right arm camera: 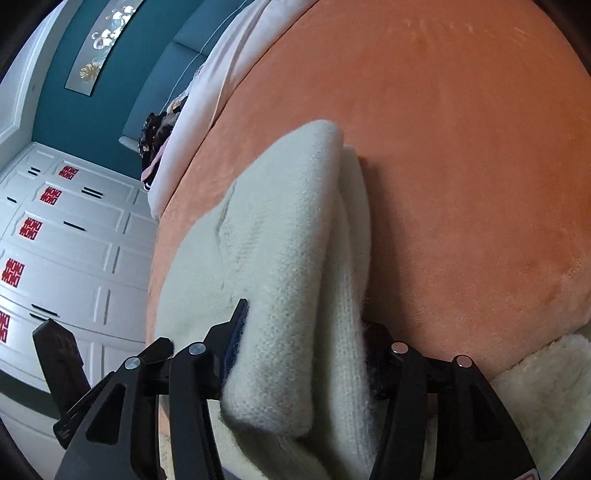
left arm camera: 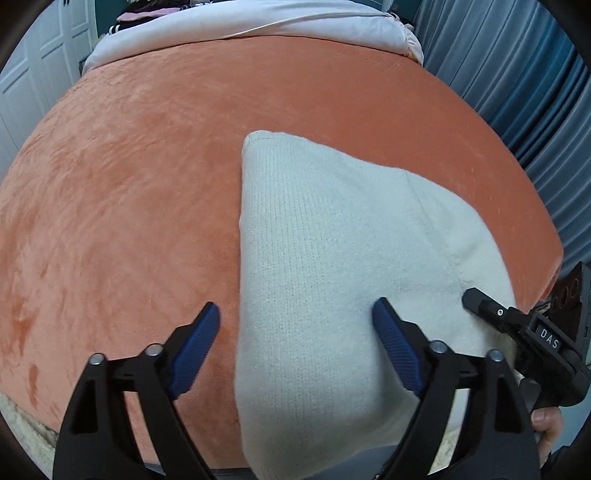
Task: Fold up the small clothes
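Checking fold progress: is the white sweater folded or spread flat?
Folded: the white sweater shows stacked layers doubled over at its edge, pinched in the right gripper on the orange blanket.

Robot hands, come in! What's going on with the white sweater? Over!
Left gripper open, straddling the sweater's left edge. Right gripper shut on the folded cream sweater, layers bunched between its fingers. Orange blanket underneath, nothing blocking.

orange bedspread (left arm camera: 129, 166); white duvet (left arm camera: 258, 18), blue curtain (left arm camera: 517, 92), white wardrobe (right arm camera: 74, 240)

I am holding my left claw (left arm camera: 295, 332) wide over the cream sweater's (left arm camera: 332, 240) left edge, lying near the bed's (left arm camera: 129, 184) right edge.
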`<state>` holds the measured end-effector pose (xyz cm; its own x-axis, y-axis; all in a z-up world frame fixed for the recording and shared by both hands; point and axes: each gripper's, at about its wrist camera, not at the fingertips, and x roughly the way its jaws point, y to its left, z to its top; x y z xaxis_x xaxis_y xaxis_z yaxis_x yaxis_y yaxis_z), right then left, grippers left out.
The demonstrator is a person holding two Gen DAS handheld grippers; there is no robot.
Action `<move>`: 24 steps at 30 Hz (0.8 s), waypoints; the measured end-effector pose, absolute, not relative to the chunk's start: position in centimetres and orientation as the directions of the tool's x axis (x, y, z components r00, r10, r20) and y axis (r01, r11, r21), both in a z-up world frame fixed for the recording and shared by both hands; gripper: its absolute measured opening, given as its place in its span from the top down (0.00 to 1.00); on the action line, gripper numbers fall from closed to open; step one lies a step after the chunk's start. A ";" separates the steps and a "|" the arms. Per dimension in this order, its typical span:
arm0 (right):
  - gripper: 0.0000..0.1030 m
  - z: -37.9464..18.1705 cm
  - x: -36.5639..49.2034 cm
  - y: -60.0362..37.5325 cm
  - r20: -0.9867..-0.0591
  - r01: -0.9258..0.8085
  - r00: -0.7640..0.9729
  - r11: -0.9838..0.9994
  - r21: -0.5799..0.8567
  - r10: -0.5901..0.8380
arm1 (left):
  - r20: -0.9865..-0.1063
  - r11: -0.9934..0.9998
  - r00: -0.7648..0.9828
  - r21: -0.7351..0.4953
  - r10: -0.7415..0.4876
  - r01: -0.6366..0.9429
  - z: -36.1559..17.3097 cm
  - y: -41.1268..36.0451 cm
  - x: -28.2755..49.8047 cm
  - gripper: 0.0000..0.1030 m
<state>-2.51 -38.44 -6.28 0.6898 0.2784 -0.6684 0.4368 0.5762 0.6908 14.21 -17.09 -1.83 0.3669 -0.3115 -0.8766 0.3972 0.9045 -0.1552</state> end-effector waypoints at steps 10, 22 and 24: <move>0.41 -8.7 -0.9 -38.7 -0.627 0.411 0.694 0.521 0.748 0.353 | -0.888 0.894 0.223 -0.328 -0.402 0.304 -5.2 -16.8 15.9 0.04; 0.61 -8.0 0.4 -39.2 -0.615 0.405 0.704 0.511 0.758 0.355 | -0.830 0.830 0.109 -0.521 -0.548 0.199 -6.4 -15.3 16.4 0.26; 0.62 -6.1 -0.1 -38.3 -0.604 0.383 0.723 0.534 0.754 0.335 | -0.821 0.821 0.121 -0.523 -0.558 0.230 -5.0 -14.8 15.7 0.33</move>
<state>-0.08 -38.33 -6.06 0.7227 0.3352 -0.6044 0.3827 0.5341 0.7538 15.68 -14.82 -4.99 0.1208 -0.5577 -0.8212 0.2295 0.8206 -0.5234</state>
